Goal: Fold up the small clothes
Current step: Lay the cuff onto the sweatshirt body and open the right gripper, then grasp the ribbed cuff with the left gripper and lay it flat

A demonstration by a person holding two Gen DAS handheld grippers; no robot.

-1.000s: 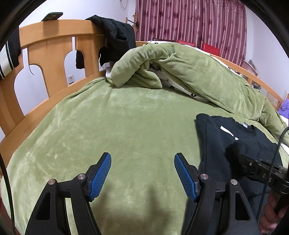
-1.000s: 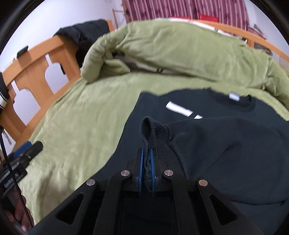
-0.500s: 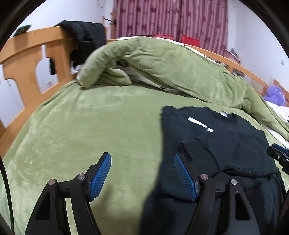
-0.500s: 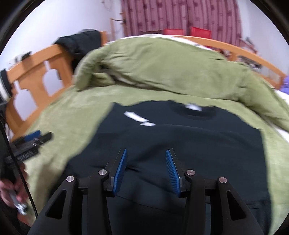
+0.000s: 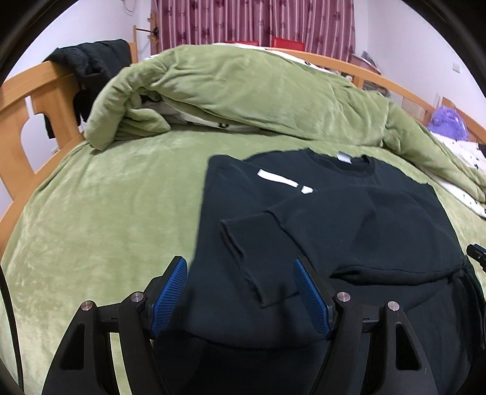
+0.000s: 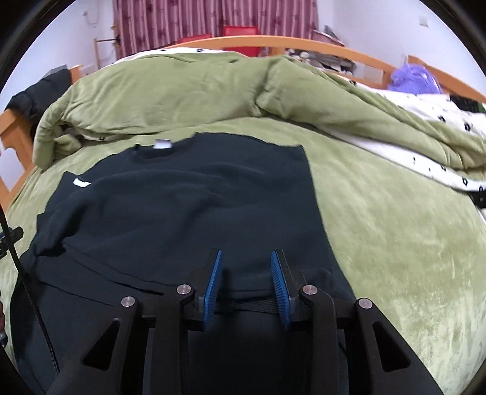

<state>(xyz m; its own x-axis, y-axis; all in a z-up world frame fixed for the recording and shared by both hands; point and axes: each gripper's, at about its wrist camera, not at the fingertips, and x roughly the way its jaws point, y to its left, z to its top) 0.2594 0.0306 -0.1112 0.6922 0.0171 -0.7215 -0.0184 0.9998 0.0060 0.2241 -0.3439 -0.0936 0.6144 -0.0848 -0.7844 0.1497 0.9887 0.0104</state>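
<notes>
Sleeve (image 5: 303, 224) let go, now lying across black sweater (image 6: 188, 197); right gripper (image 6: 246, 284) jaws just narrowing, empty; left gripper (image 5: 241, 299) wide, empty. Green blanket (image 5: 100, 218), maroon curtains (image 5: 258, 21) behind.

Both the left gripper (image 5: 240, 291) and the right gripper (image 6: 246, 282) have black angular frames, silver screws and blue ribbed pads (image 5: 168, 296); a black cable (image 6: 27, 291) hangs left.

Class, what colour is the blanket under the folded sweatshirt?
Olive green, plush blanket; clearest in the left wrist view.
</notes>
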